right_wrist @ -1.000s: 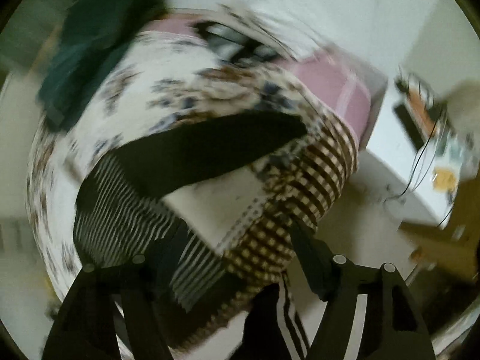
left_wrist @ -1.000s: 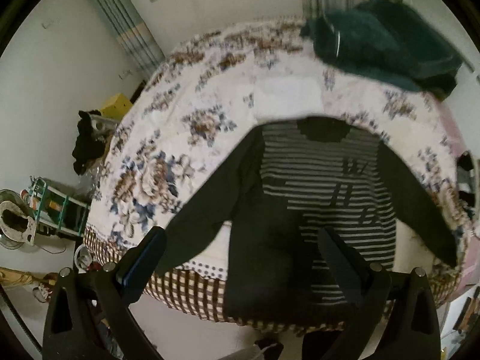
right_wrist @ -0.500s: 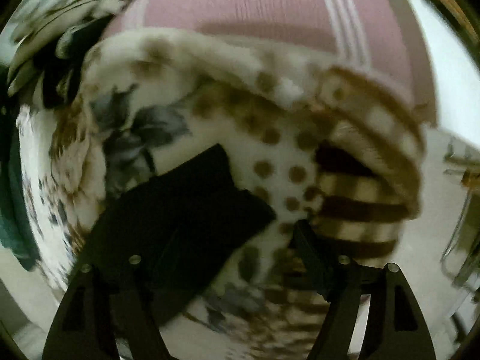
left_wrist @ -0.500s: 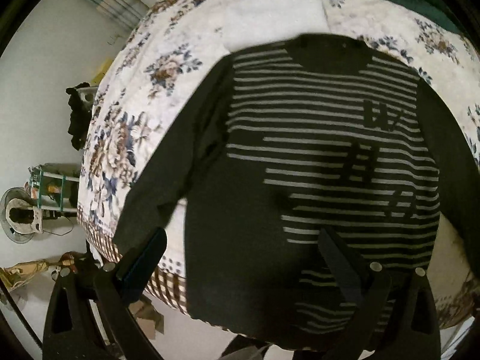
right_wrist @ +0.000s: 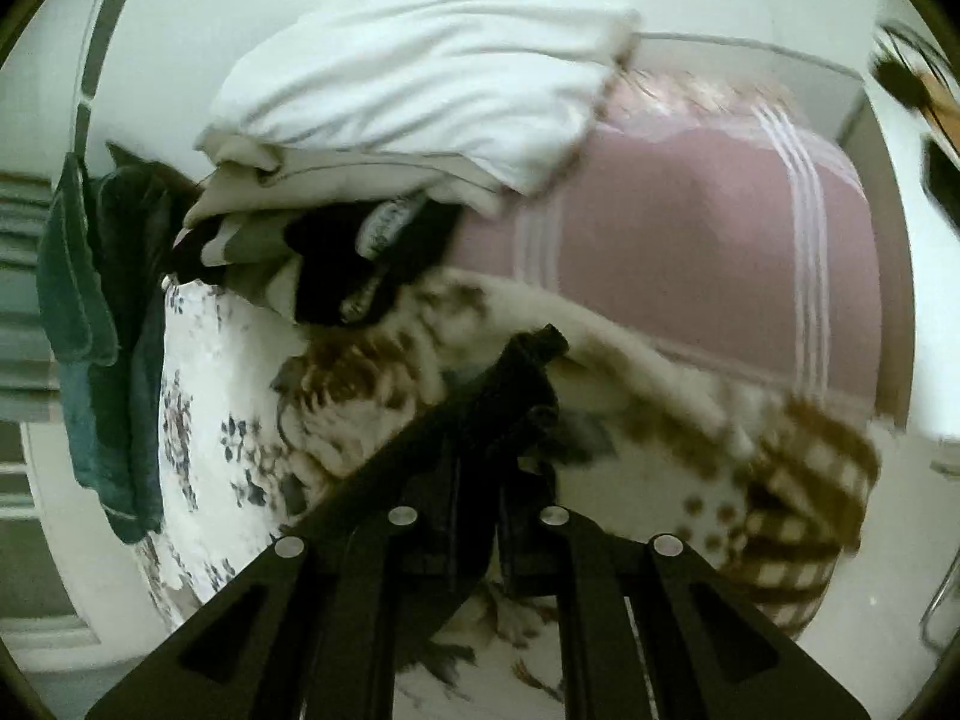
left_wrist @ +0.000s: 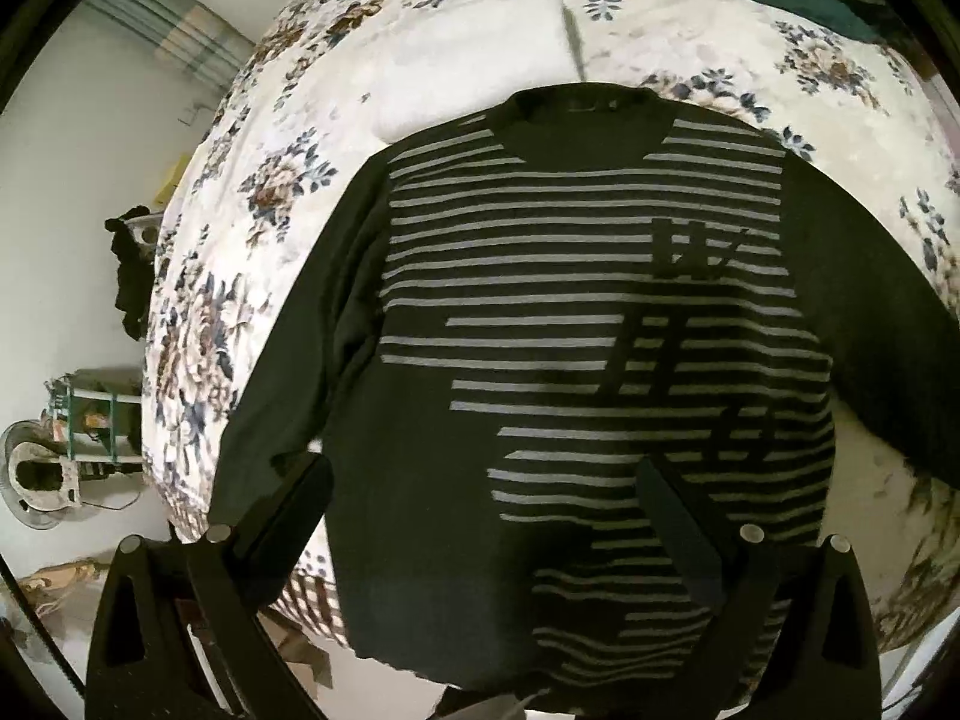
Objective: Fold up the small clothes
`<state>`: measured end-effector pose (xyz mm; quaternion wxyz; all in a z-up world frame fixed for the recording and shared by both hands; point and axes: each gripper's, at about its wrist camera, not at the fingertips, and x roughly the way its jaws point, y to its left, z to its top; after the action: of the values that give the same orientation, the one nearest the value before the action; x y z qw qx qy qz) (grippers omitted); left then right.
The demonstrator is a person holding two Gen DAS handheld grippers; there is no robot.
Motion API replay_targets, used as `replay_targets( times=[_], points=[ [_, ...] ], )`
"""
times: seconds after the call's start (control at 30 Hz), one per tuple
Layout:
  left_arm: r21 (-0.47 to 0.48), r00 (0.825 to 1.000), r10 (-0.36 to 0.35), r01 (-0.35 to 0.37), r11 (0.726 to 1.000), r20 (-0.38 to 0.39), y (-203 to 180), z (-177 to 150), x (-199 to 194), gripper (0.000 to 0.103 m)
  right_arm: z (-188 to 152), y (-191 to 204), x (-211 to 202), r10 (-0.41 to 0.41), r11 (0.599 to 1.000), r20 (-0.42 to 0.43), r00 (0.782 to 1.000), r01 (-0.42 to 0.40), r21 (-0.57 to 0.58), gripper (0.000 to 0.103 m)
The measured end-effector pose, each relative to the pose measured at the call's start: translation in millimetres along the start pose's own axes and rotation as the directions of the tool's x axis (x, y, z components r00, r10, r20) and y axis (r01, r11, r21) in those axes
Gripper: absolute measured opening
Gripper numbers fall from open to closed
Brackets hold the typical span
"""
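Observation:
A black sweater [left_wrist: 570, 324] with grey stripes lies flat, front up, on a floral bedspread [left_wrist: 420, 60], its hem hanging over the bed's near edge. My left gripper [left_wrist: 486, 516] is open and empty above the sweater's lower part. My right gripper [right_wrist: 480, 480] is shut on the cuff end of the sweater's black sleeve [right_wrist: 522, 372], which runs up between the fingers and lifts off the bedspread [right_wrist: 198, 420].
A dark green towel [right_wrist: 90, 324] lies at the bed's far side. A pile of white and dark clothes [right_wrist: 390, 120] and a pink blanket [right_wrist: 690, 240] sit beyond the sleeve. Shelving and clutter [left_wrist: 78, 420] stand on the floor to the left.
My right gripper went from open over the sleeve end to shut on it and tilted up. My left gripper moved in closer over the sweater and stayed open.

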<state>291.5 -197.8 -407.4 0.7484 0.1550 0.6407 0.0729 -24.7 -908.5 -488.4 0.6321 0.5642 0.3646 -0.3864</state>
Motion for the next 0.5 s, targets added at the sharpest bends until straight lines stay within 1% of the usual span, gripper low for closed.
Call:
replay_targets(
  times=[0.07, 0.17, 0.2, 0.27, 0.3, 0.4, 0.5],
  points=[
    [0.000, 1.000, -0.008, 0.008, 1.000, -0.007, -3.1, 0.6, 4.1, 0.103, 8.7, 23.2, 8.7, -0.011, 0.999, -0.011, 1.000, 0.010, -0.034, 0.010],
    [-0.010, 1.000, -0.020, 0.020, 1.000, -0.016, -2.5, 0.1, 10.3, 0.103, 7.7, 45.5, 11.1, 0.006, 0.998, -0.014, 1.000, -0.007, -0.061, 0.010],
    [-0.016, 1.000, -0.024, 0.024, 1.000, -0.017, -0.9, -0.5, 11.9, 0.103, 4.4, 51.8, 10.7, 0.015, 0.997, -0.014, 1.000, -0.016, -0.071, 0.010],
    [-0.033, 0.999, -0.031, 0.031, 0.999, -0.016, 5.0, -2.5, 16.4, 0.103, -6.5, 80.1, 4.0, 0.022, 0.994, -0.020, 1.000, -0.024, -0.111, 0.010],
    [-0.044, 0.999, -0.034, 0.034, 0.998, -0.016, 10.0, -3.9, 19.6, 0.103, -12.8, 100.6, 2.2, 0.028, 0.991, -0.027, 0.999, -0.032, -0.132, 0.010],
    [-0.096, 0.999, -0.036, 0.033, 0.995, -0.025, 31.9, -9.2, 35.7, 0.103, -46.5, 155.1, -1.4, 0.047, 0.973, -0.078, 0.996, -0.063, -0.222, 0.010],
    [-0.162, 0.998, -0.039, 0.031, 0.986, -0.046, 59.1, -16.2, 54.9, 0.103, -106.5, 229.3, -3.8, 0.065, 0.934, -0.148, 0.987, -0.112, -0.339, 0.010]
  ],
)
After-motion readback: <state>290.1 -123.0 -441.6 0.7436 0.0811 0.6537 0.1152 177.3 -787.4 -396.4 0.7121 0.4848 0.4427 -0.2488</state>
